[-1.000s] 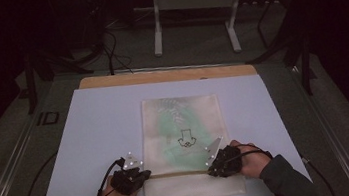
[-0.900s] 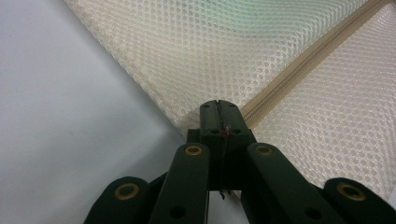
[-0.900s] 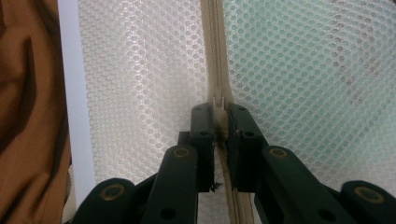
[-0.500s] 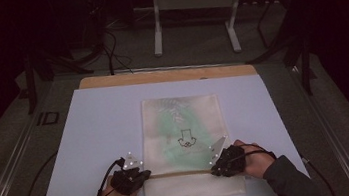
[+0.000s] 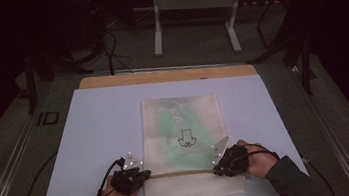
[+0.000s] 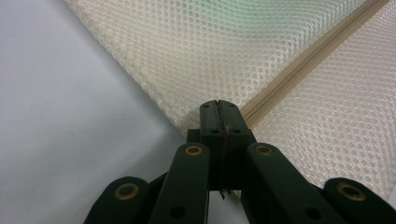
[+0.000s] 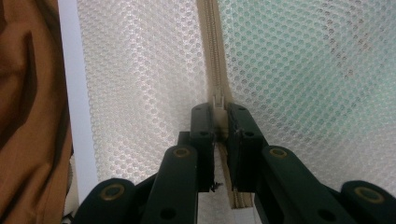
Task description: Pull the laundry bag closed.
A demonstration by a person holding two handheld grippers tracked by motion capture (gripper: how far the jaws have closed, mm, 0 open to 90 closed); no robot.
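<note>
A: High view first. What's on the table (image 5: 97, 137)?
B: Mesh bag (image 5: 184, 142) lying flat, mid-table, near the front edge. Green thing inside w/ a small black print. Zip (image 5: 182, 173) runs across the bag near its front end.

A: Tongs?
B: Left tongs (image 5: 144, 174) at the bag's left edge, right at the zip end. Right tongs (image 5: 216, 169) at the bag's right edge, same zip line. Both hands low at the front of the table, cables trailing.

A: Left gripper view?
B: Left tongs (image 6: 218, 112) pinched tight, tips together on the bag's (image 6: 224, 42) edge where the zip (image 6: 308, 56) ends. Mesh both sides of the zip, bare table (image 6: 60, 116) to the left. Bit of red at the seam between the tips.

A: Right gripper view?
B: Right tongs (image 7: 219, 116) clamped on the zip slider (image 7: 218, 100), narrow gap w/ the slider in it. Zip (image 7: 210, 42) runs straight away from the tips. Green shows thru the mesh (image 7: 303, 60) on the right side. Table strip (image 7: 74, 93) and brown cloth (image 7: 28, 93) at far left.
</note>
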